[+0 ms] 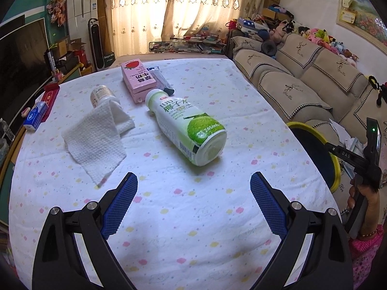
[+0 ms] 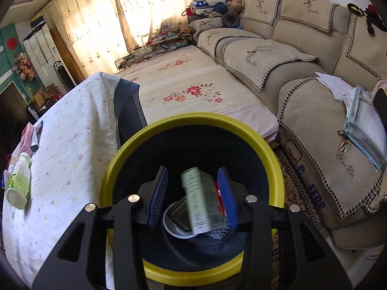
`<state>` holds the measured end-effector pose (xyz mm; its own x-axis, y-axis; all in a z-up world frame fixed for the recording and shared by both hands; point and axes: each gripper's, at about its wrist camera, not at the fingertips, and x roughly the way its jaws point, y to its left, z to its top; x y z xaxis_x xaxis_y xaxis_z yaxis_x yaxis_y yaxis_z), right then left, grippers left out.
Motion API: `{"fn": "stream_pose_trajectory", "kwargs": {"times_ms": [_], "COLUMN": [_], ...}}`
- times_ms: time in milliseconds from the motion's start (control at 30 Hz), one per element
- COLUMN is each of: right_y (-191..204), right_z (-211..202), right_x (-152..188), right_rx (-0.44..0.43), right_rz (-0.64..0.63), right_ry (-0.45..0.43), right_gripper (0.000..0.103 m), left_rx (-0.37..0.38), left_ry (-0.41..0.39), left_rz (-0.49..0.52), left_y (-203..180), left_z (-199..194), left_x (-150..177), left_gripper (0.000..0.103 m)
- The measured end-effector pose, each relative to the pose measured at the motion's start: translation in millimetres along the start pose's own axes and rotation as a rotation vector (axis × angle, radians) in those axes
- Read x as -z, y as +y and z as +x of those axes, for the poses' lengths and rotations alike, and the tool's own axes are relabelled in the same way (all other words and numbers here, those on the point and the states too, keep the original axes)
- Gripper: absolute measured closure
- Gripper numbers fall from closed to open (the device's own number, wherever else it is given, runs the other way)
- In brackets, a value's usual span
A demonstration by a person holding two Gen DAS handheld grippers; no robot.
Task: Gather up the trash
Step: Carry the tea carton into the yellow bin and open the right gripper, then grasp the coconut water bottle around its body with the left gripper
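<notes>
My left gripper (image 1: 193, 177) hangs open above the spotted tablecloth (image 1: 193, 229), nothing between its blue pads. Just beyond it a white and green drink bottle (image 1: 188, 125) lies on its side. A crumpled white tissue (image 1: 96, 140) covers part of a small bottle (image 1: 100, 94). Further back lie a pink milk carton (image 1: 139, 78) and a dark wrapper (image 1: 160, 77). My right gripper (image 2: 192, 170) points down into the yellow-rimmed bin (image 2: 193, 117). A blurred pale can (image 2: 200, 200) sits loose between its pads, clear of the left pad. The bin holds a foil-lidded cup (image 2: 176, 217).
The bin (image 1: 312, 126) stands off the table's right edge, beside a beige sofa (image 2: 302, 55). A red box (image 1: 49, 96) and a blue packet (image 1: 35, 116) lie at the table's left edge. A person's hand (image 1: 362, 193) grips the right tool.
</notes>
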<state>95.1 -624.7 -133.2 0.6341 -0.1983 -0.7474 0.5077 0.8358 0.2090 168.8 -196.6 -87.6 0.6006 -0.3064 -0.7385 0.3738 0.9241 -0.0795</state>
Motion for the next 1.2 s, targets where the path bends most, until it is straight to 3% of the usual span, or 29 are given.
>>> {"fn": "stream_pose_trajectory", "kwargs": {"times_ms": [333, 633, 1033, 1200], "right_y": [2, 2, -6, -12], "right_z": [4, 15, 20, 22], "right_x": [5, 9, 11, 13], "right_rx": [-0.014, -0.047, -0.083, -0.089], "right_rz": [0.011, 0.016, 0.042, 0.055], "right_ry": [0.025, 0.050, 0.063, 0.068], "right_gripper": [0.062, 0.062, 0.062, 0.062], "left_rx": [-0.024, -0.035, -0.122, -0.135], "left_ry": [0.053, 0.225, 0.325, 0.351], "left_rz": [-0.097, -0.258, -0.279, -0.265], "left_y": [1, 14, 16, 12], "left_z": [31, 80, 111, 123], "left_x": [-52, -84, -93, -93], "left_gripper": [0.010, 0.010, 0.012, 0.023]}}
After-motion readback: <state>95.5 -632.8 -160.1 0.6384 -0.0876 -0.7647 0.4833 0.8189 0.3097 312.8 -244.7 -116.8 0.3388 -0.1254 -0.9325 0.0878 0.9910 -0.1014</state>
